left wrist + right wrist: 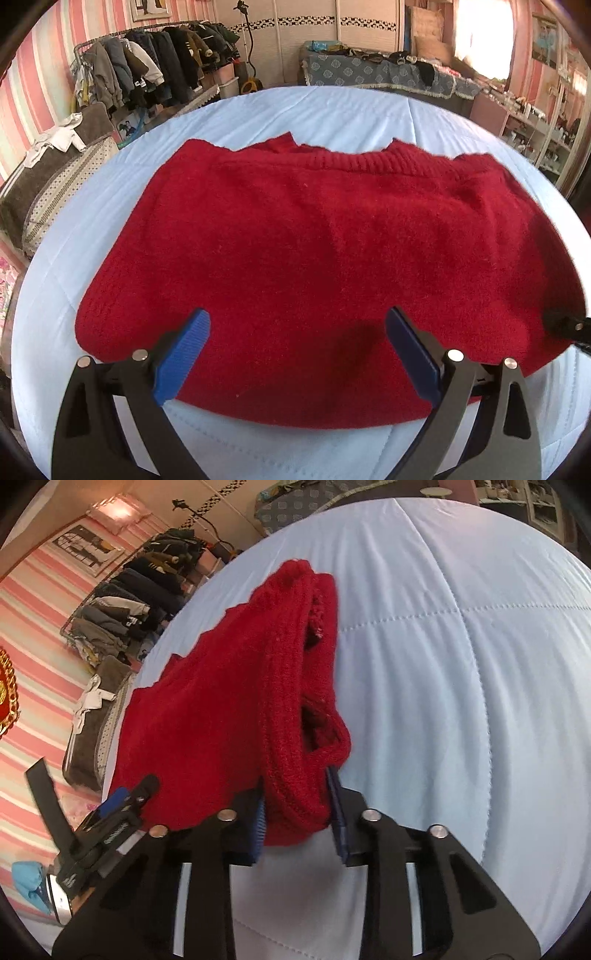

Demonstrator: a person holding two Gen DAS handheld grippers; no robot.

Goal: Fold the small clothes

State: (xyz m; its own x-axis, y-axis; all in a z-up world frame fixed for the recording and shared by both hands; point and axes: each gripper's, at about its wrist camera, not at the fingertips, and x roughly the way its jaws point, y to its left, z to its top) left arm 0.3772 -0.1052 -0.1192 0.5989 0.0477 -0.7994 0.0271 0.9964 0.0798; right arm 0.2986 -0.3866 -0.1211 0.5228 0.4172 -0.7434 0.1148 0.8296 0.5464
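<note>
Right tongs point(299, 812) are pinching a thick bunched edge of the red knitted sweater point(314, 266), the blue pads point(338, 812) pressing the ribbed fabric from both sides near the bottom of the right wrist view. Left tongs point(297, 350) stand spread wide, their blue pads point(183, 354) hovering over the near hem of the same sweater with only flat fabric between them and nothing gripped. That sweater lies spread across a pale blue quilted bed cover point(332, 110), its ribbed collar band along the far edge and its near hem curving just in front of the left tongs. From the right wrist view the garment runs away up and to the left, with an open folded edge showing a dark gap along its right side, and the left tongs appear at the lower left edge of the sweater. At the far right of the left wrist view, a dark part of the other tool touches the sweater's side. Beyond the bed, a rack of hanging clothes point(147, 70) stands against a pink striped wall point(33, 74), and a folded brown towel point(55, 181) sits beside the bed on the left.
</note>
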